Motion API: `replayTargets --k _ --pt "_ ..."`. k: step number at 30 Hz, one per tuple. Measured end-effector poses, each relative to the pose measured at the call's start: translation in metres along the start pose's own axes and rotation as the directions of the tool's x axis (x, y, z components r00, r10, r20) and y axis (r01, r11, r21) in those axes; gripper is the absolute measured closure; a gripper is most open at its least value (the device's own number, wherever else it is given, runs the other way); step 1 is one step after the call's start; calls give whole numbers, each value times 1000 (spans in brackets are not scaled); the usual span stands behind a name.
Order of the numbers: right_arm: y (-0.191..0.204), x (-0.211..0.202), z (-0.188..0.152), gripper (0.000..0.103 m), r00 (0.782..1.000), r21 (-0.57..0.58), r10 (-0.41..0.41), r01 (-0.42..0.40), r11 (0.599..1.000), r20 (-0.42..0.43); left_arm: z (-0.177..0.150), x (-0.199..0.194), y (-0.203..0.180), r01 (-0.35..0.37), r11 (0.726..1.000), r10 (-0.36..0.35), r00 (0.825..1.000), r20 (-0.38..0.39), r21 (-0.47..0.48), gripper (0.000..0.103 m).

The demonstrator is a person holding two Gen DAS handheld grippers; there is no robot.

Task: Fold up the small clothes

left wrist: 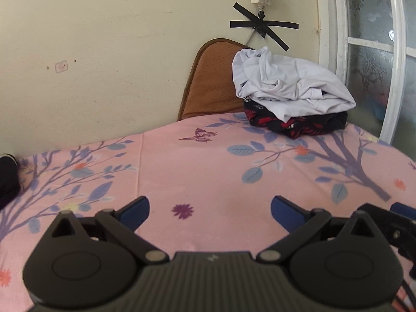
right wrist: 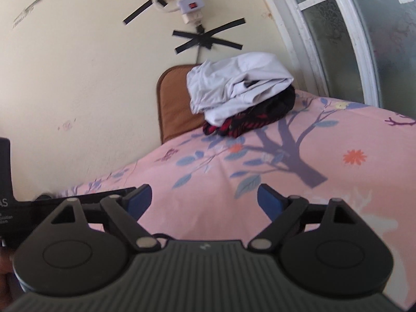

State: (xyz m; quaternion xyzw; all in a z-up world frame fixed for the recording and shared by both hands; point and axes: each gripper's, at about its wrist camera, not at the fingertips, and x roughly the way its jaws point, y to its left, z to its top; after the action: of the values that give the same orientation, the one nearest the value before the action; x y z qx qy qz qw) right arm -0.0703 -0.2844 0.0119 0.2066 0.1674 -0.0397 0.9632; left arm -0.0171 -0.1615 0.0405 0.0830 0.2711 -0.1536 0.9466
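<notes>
Left gripper point(left wrist: 210, 209) jaws apart, empty, over pink sheet point(left wrist: 208, 171). Right gripper point(right wrist: 204, 200) likewise. White garment point(left wrist: 288, 83) atop dark garment point(left wrist: 301, 124), well ahead, right.

Soft daylight from the frosted white-framed window point(left wrist: 374, 52); my views bend at edges, right view slightly blurred.

Both wrist views face the clothes pile point(left wrist: 291, 91) point(right wrist: 239, 88) from low over the bed.
</notes>
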Motion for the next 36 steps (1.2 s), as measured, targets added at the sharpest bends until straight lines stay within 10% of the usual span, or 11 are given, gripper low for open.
replayTargets --k 15,36 --pt "11 12 -23 12 990 -160 -133 138 977 46 -21 -4 12 -30 999 30 1000 6 13 0" --pt "12 18 -25 12 993 -181 -120 117 977 -6 -32 6 11 -76 996 75 997 23 47 0"
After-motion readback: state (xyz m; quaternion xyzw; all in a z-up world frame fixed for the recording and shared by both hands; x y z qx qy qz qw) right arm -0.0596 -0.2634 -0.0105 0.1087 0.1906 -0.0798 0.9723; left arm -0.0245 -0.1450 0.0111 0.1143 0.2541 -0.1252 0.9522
